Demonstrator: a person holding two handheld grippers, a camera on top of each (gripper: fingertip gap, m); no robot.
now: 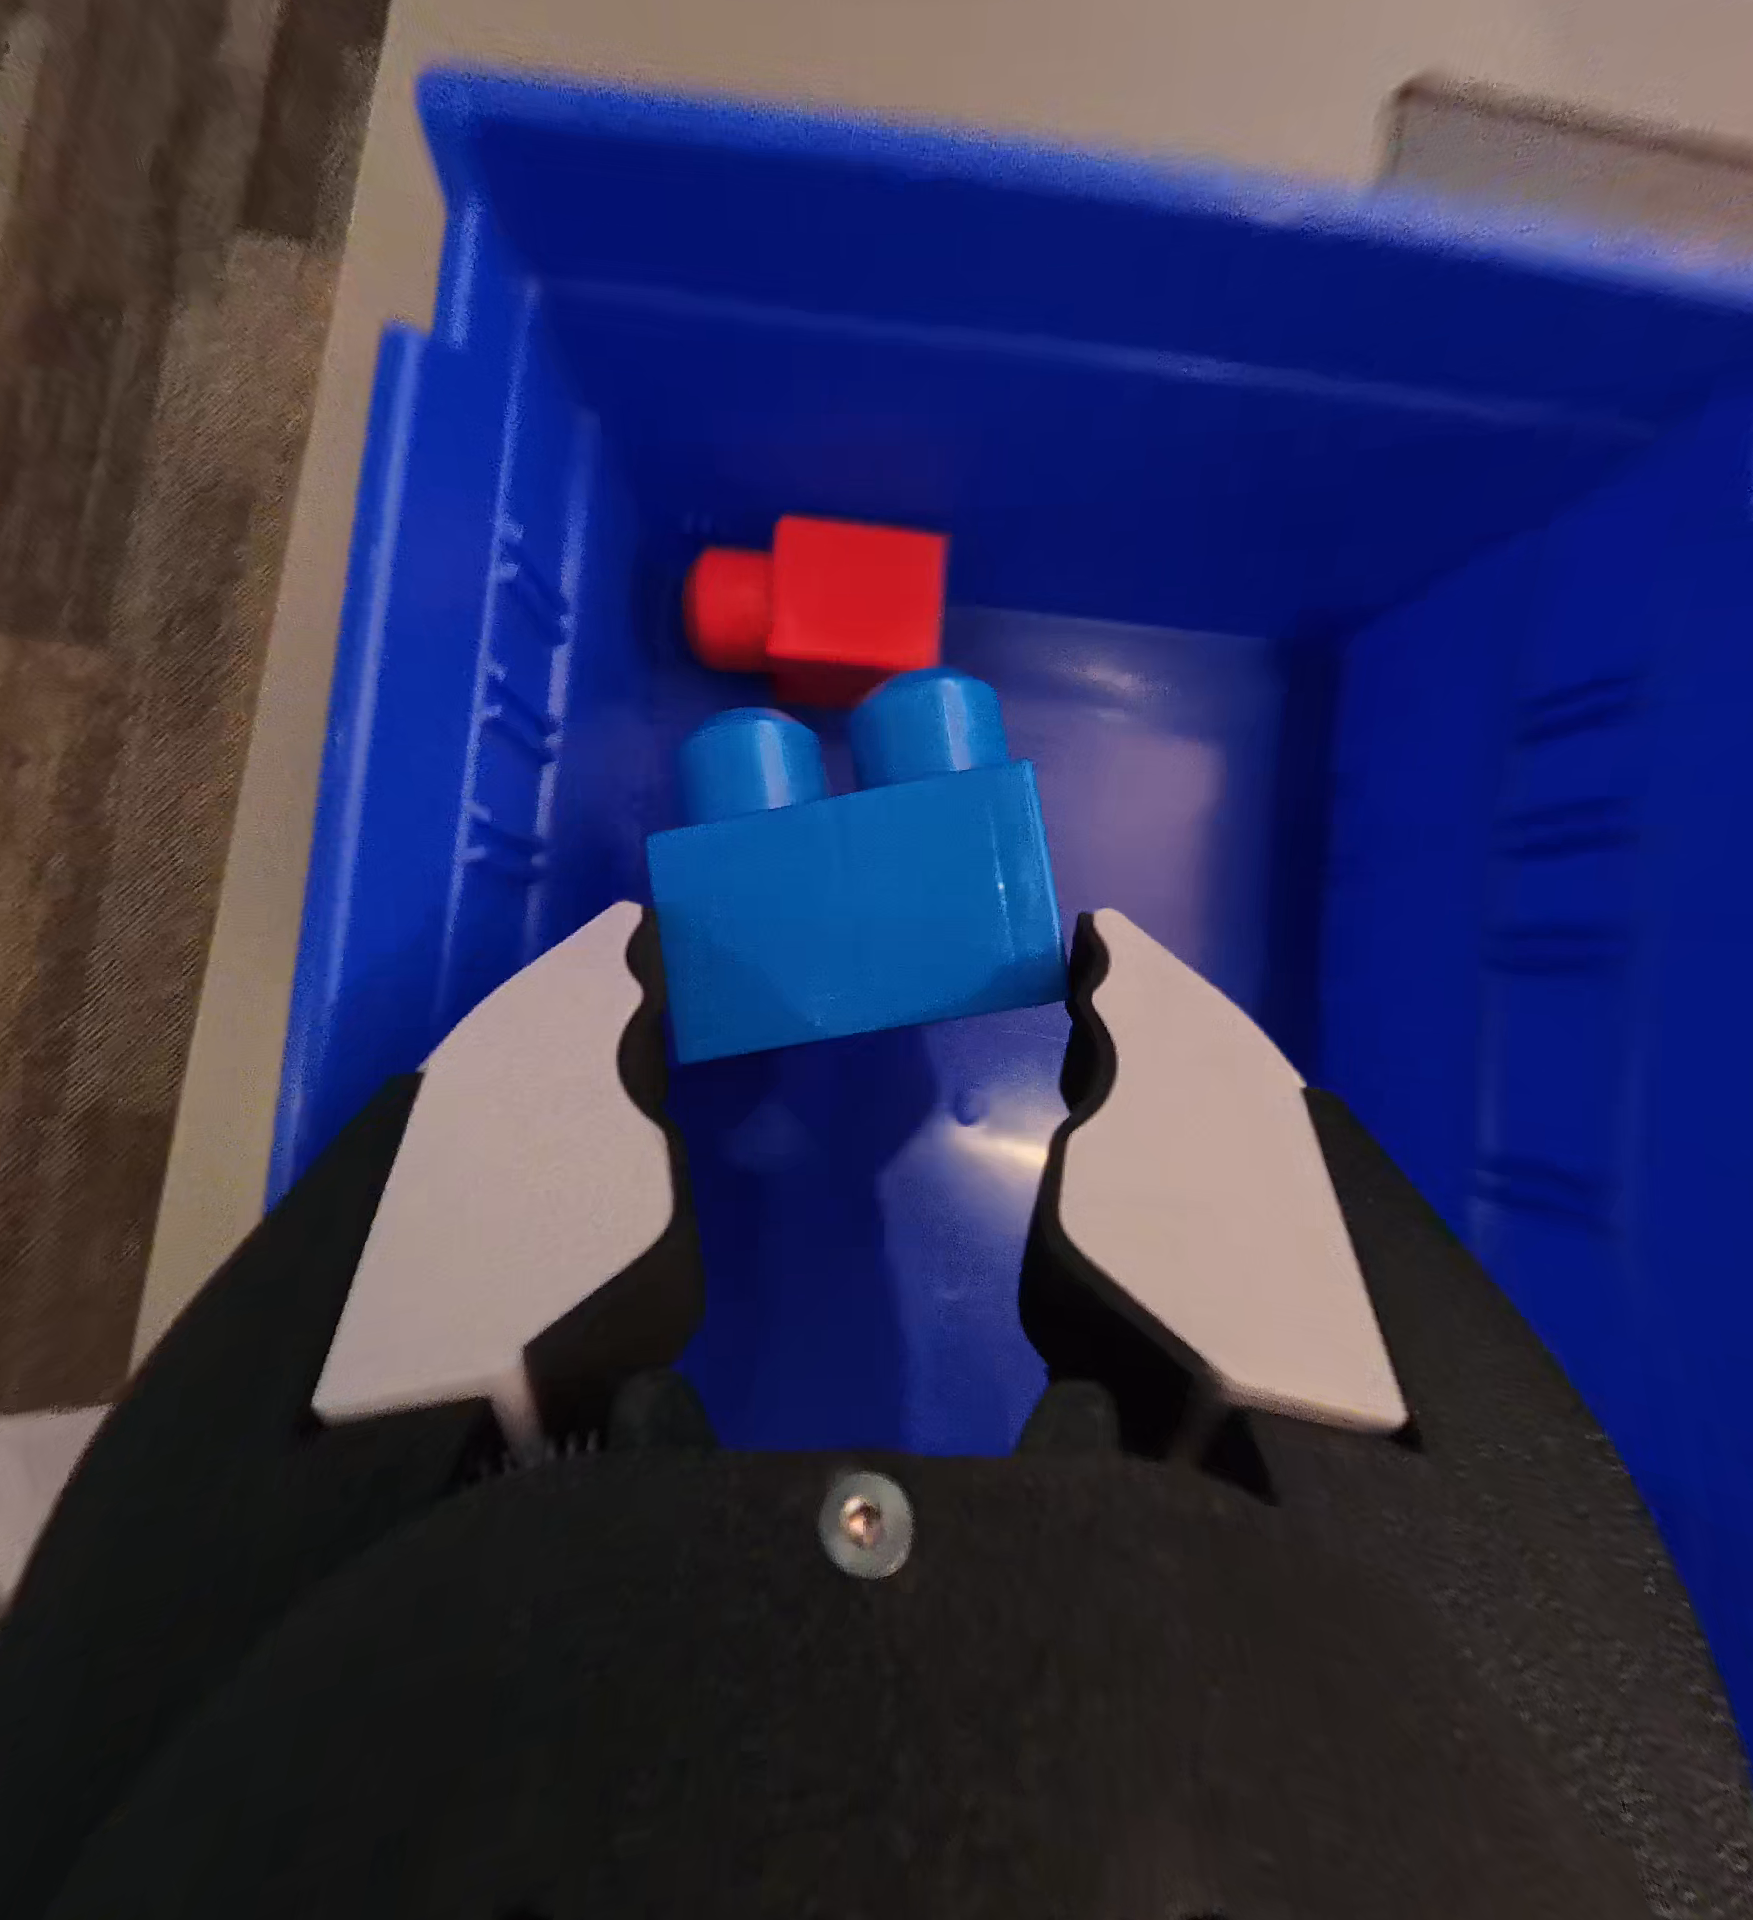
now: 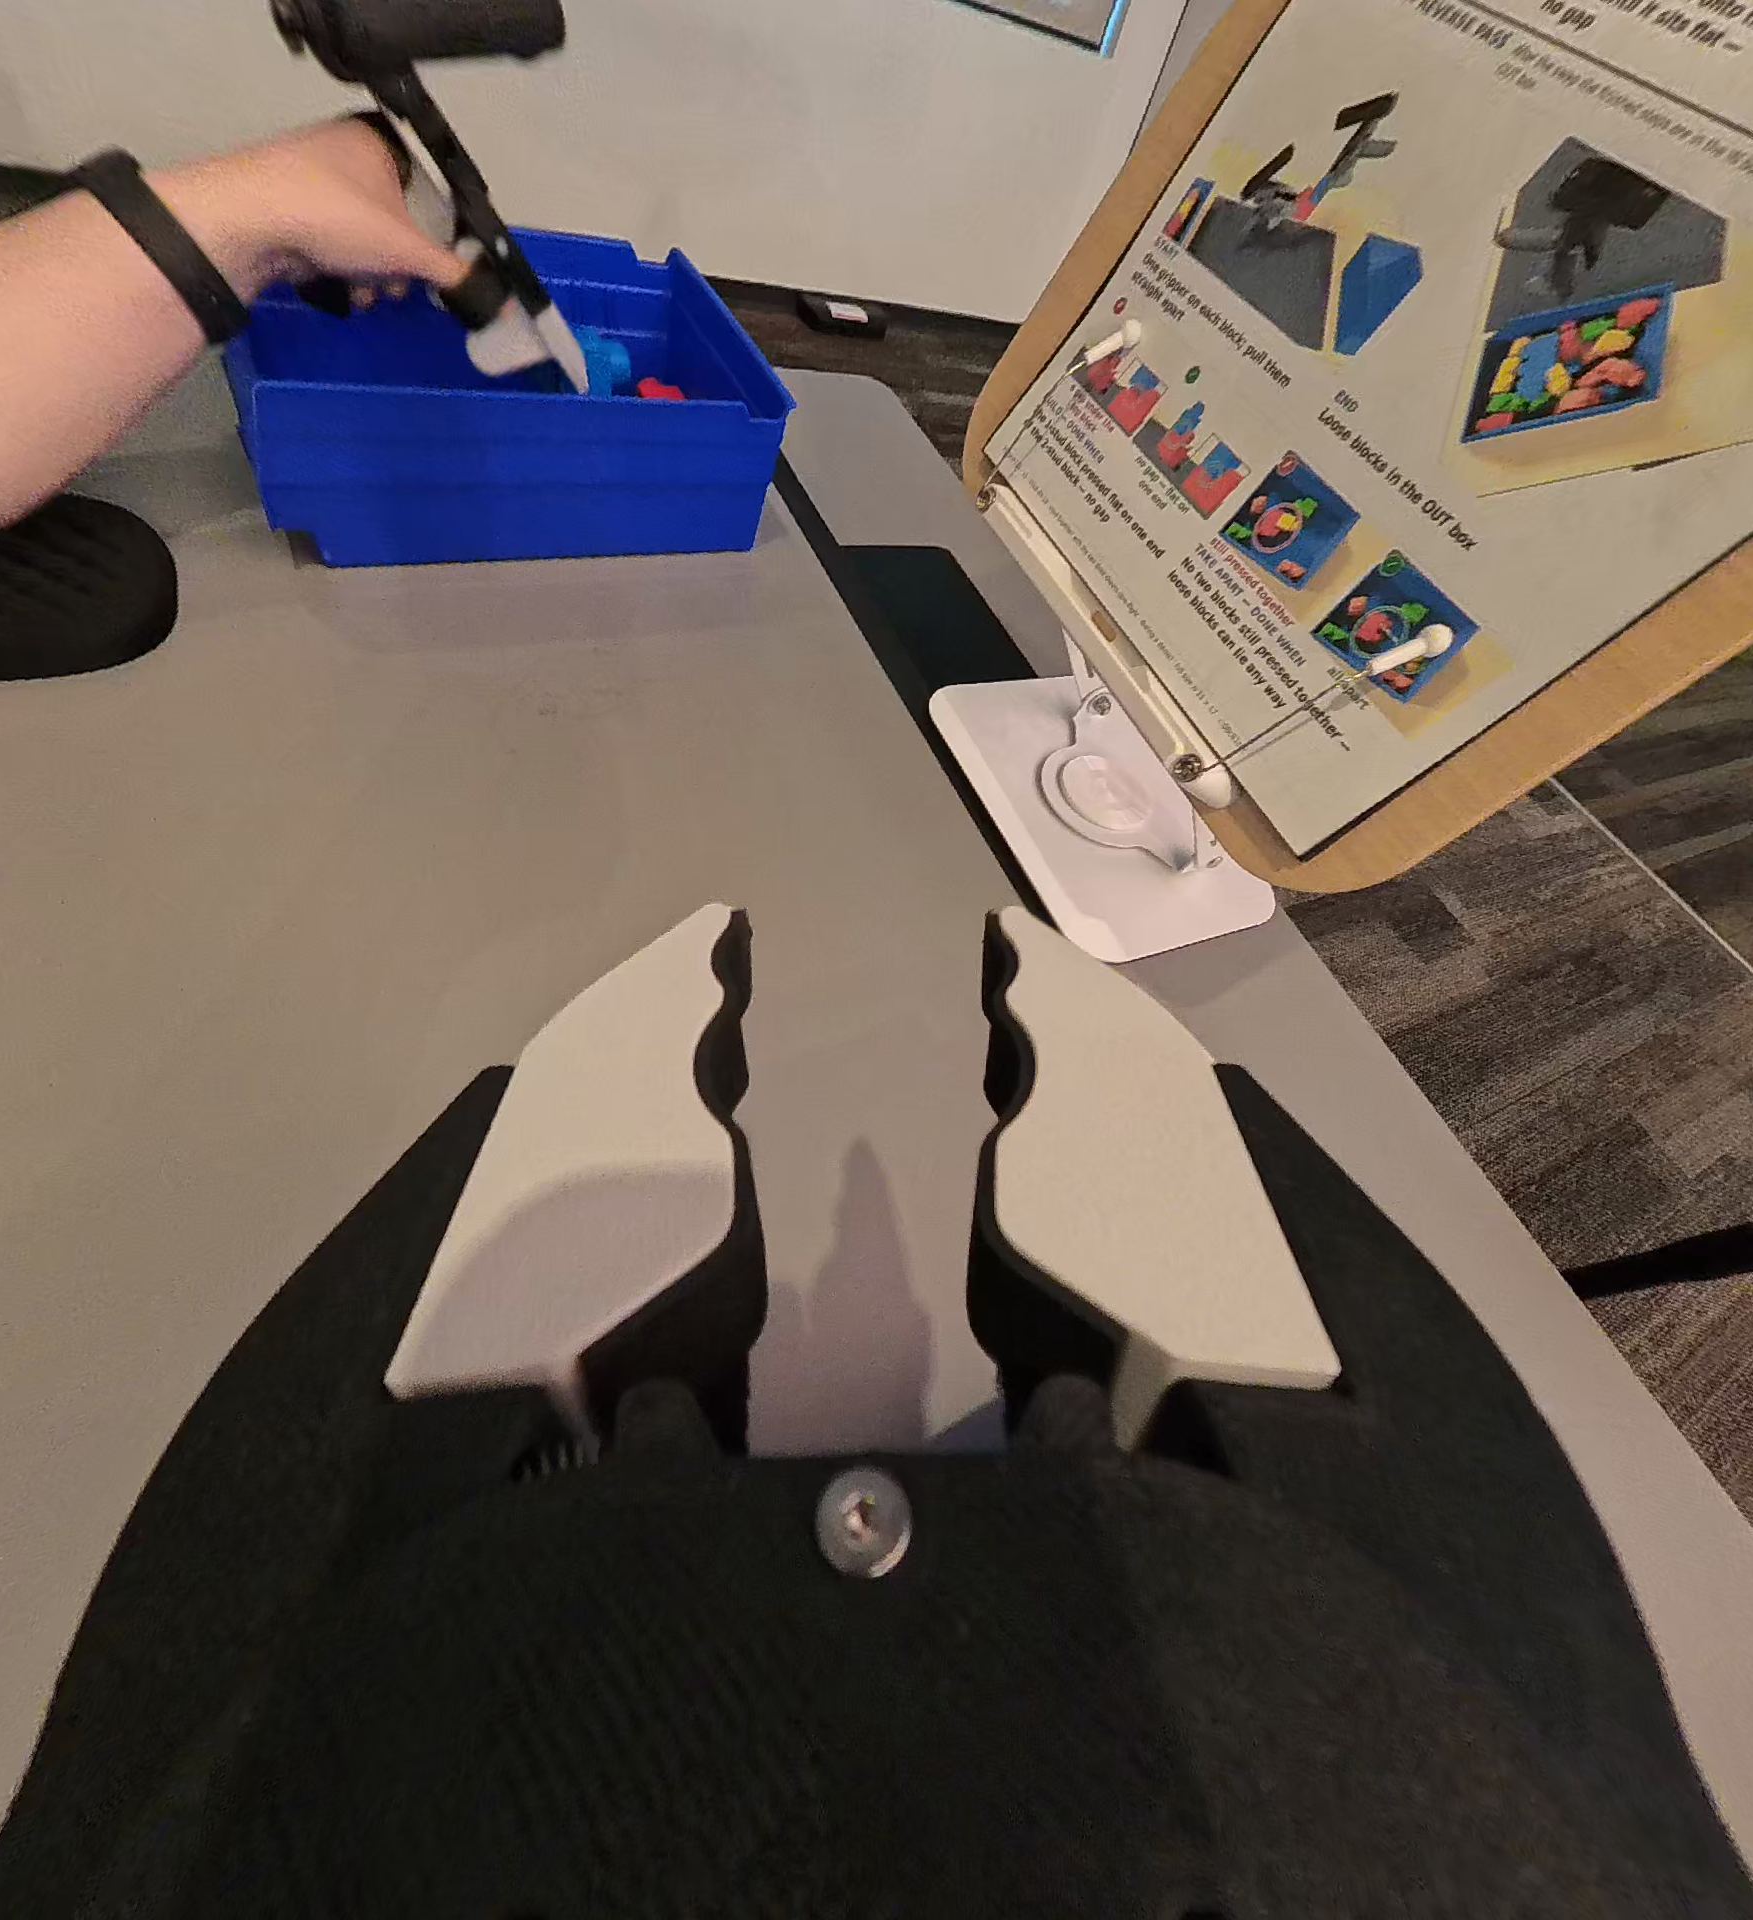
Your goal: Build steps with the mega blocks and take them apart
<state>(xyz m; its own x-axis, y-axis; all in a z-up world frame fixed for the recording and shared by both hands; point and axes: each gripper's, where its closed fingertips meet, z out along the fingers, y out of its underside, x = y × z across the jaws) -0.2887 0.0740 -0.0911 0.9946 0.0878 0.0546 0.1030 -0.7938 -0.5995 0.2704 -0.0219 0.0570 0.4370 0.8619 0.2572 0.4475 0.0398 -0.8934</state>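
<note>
My left gripper (image 1: 856, 935) is shut on a blue two-stud mega block (image 1: 851, 914), gripped at its two ends and held inside a blue bin (image 1: 955, 260), above the bin floor. A red one-stud block (image 1: 841, 603) lies on its side on the bin floor just beyond it. In the right wrist view the left gripper (image 2: 560, 364) reaches down into the bin (image 2: 498, 468), with the blue block (image 2: 604, 358) and the red block (image 2: 662, 390) at its tip. My right gripper (image 2: 864, 925) is open and empty over the grey table (image 2: 332, 831).
The bin stands at the table's far left. A person's hand (image 2: 280, 208) with a black wristband holds the left gripper. An instruction board (image 2: 1423, 416) on a white stand (image 2: 1090, 831) sits at the table's right edge. A black padded object (image 2: 20, 592) lies at the left. The tips of one gripper are about 60 centimeters away from the tips of the other.
</note>
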